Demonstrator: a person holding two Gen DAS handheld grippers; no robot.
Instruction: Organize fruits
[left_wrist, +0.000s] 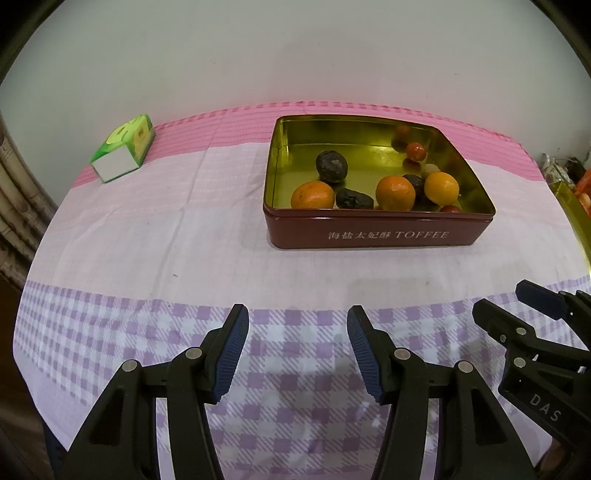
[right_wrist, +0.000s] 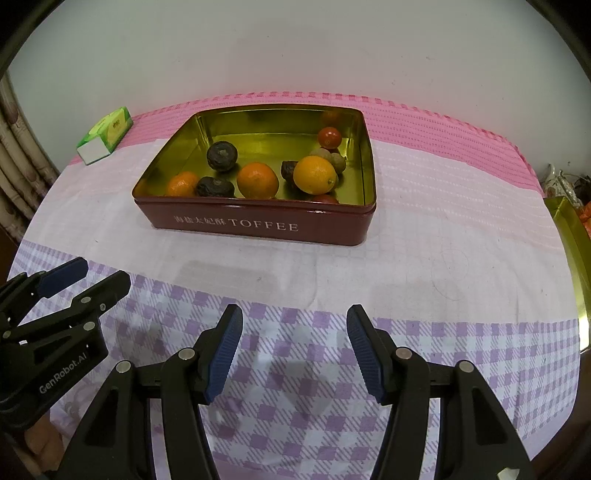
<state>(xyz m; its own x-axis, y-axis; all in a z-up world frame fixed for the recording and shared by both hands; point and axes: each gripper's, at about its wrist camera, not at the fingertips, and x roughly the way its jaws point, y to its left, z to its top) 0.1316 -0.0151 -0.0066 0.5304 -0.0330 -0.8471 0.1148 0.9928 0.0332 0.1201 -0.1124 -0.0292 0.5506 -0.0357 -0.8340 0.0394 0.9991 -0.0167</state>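
A dark red TOFFEE tin (left_wrist: 369, 234) (right_wrist: 258, 225) with a gold inside stands on the table ahead of both grippers. It holds three oranges (left_wrist: 395, 192) (right_wrist: 257, 180), dark wrinkled fruits (left_wrist: 331, 166) (right_wrist: 221, 156), small red tomatoes (left_wrist: 415, 150) (right_wrist: 329, 136) and pale small fruits (right_wrist: 338, 161). My left gripper (left_wrist: 297, 350) is open and empty above the checked cloth, well short of the tin. My right gripper (right_wrist: 293, 350) is open and empty too, beside the left one. Each also shows in the other's view, the right (left_wrist: 517, 306) and the left (right_wrist: 99, 277).
A green tissue box (left_wrist: 123, 153) (right_wrist: 105, 134) lies at the far left by the wall. A second gold tin (right_wrist: 570, 236) (left_wrist: 572, 210) shows at the right table edge, with orange things in it. A pink and purple checked cloth (left_wrist: 166, 236) covers the table.
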